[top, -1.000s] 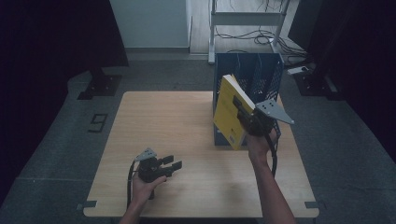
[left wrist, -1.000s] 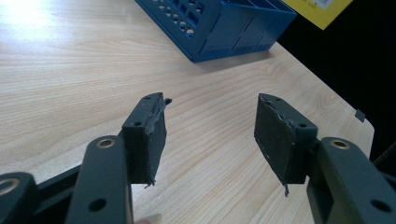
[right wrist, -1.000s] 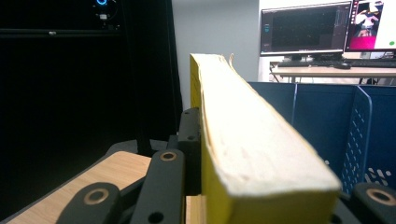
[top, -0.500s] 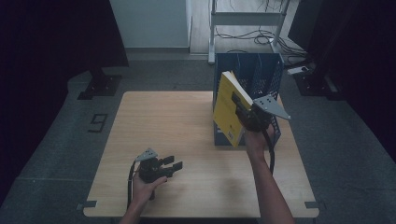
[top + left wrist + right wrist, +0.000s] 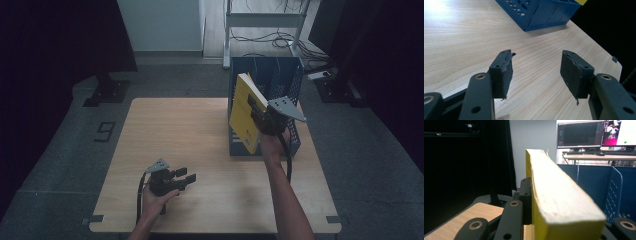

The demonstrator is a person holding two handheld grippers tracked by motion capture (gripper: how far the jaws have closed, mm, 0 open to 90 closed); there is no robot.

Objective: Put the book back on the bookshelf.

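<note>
The right tongs (image 5: 257, 114) are clamped on a yellow book (image 5: 243, 112), held tilted above the near left part of the blue rack (image 5: 280, 80) at the far right of the table (image 5: 200, 130). In the right gripper view the book (image 5: 556, 202) runs away from the camera, page edges up, with the rack's blue dividers (image 5: 614, 192) just behind it (monitors (image 5: 580, 133) stand on a desk beyond). The left tongs (image 5: 186, 179) rest low near the table's front edge, well apart from the rack, held in the left hand (image 5: 156, 195). Their jaws stand wide apart with nothing between them; the left gripper view shows worn pads (image 5: 571, 72) over bare wood, the rack (image 5: 536, 12) farther off.
</note>
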